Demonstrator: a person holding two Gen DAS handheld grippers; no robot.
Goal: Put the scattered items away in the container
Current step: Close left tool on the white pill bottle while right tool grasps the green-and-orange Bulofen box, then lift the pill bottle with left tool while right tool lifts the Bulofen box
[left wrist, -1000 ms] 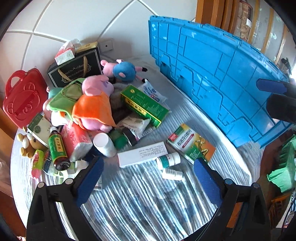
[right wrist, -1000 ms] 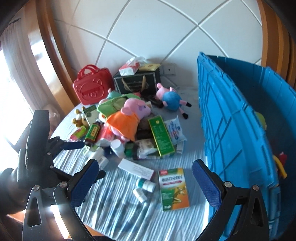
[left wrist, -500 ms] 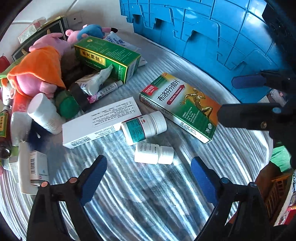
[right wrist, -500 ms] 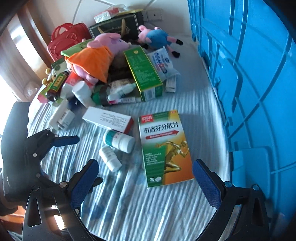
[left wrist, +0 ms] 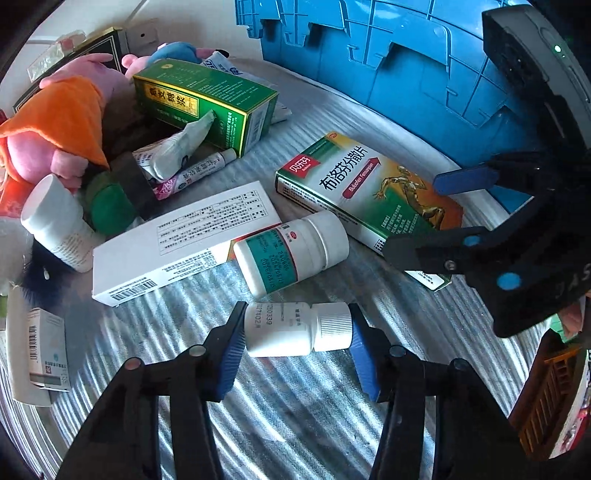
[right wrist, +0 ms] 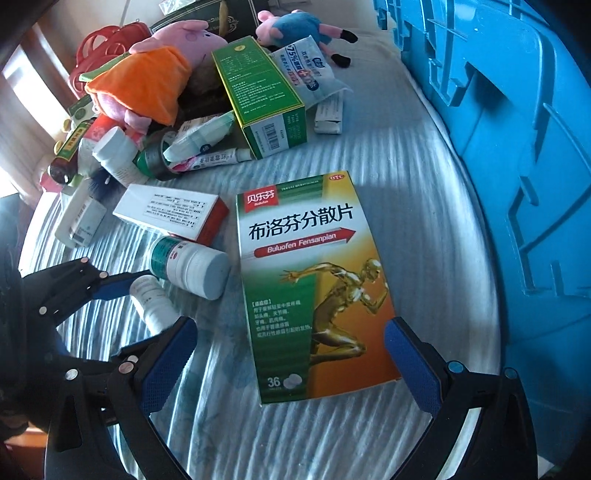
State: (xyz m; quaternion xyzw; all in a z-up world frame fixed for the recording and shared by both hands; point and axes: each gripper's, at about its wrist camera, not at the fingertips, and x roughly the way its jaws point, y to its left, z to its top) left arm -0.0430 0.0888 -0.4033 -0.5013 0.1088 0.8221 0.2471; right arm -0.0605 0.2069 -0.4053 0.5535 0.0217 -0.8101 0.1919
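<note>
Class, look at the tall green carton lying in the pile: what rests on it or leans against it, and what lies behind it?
A crumpled pale sachet leans on the green carton. Behind it lie a white wipes packet and a blue-bodied pig plush. Whatever lies underneath is hidden.

Hard sunlight from the left, striped shadows across the cloth (right wrist: 369, 155), fisheye bending and dark corners.

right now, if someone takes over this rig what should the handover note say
Left tool: fingers against both ends of the small white bottle, which lies on the striped cloth; not lifted.
Right tool: open, straddling the near end of the ibuprofen box, not gripping.
Blue crate stands to the right.
Left: green-label bottle, white carton, green box, plush toys and the rest of the pile.
</note>
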